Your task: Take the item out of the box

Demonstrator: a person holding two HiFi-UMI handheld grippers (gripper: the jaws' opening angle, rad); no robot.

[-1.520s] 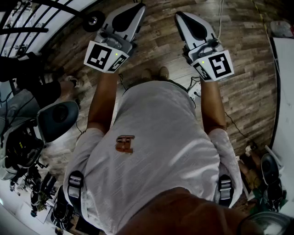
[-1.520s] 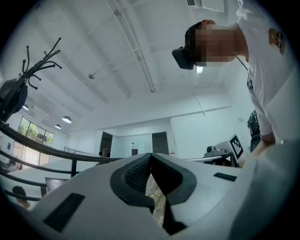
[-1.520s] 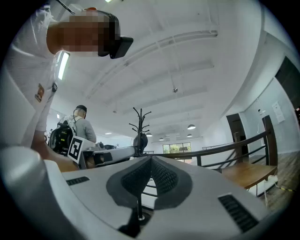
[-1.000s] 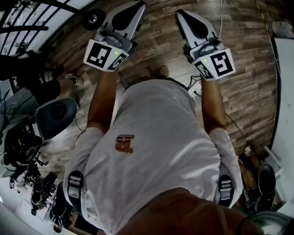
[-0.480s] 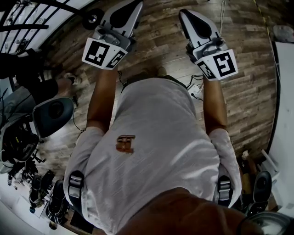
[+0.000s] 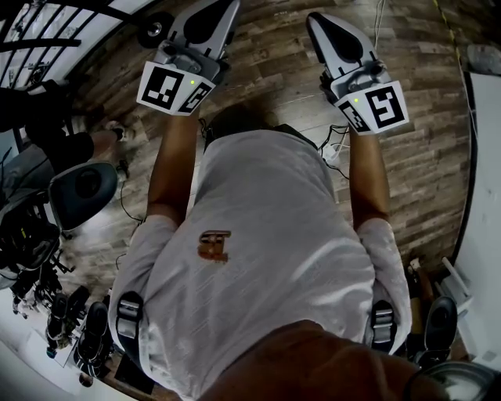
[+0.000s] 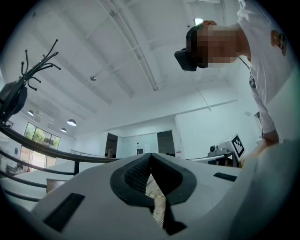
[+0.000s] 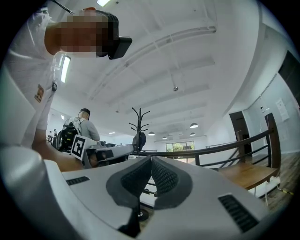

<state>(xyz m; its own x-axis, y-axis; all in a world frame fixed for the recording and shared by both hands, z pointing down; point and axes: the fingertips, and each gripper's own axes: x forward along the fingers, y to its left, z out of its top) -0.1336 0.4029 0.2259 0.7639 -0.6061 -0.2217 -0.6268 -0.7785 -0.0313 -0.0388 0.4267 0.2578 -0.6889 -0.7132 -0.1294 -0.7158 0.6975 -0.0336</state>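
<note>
No box and no item show in any view. In the head view my left gripper [image 6: 221,8] and right gripper [image 6: 316,19] are held out side by side in front of the person's grey shirt, above a wooden floor [image 6: 270,66]. In the left gripper view the gripper [image 7: 151,157] points upward at the ceiling with its dark pads [image 7: 136,174] pressed together and nothing between them. The right gripper [image 8: 151,160] likewise has its pads [image 8: 164,177] closed together on nothing.
A dark chair [image 6: 82,192] and gear stand on the floor at the left. Cables [image 6: 333,149] lie by the person's feet. A white table edge [image 6: 481,180] runs down the right. A railing [image 8: 220,149], a coat stand [image 8: 139,123] and another person [image 8: 86,127] are around.
Both grippers have drifted a little upward in the head view. The chair and floor clutter at the left have slid left and down as the person shifts.
</note>
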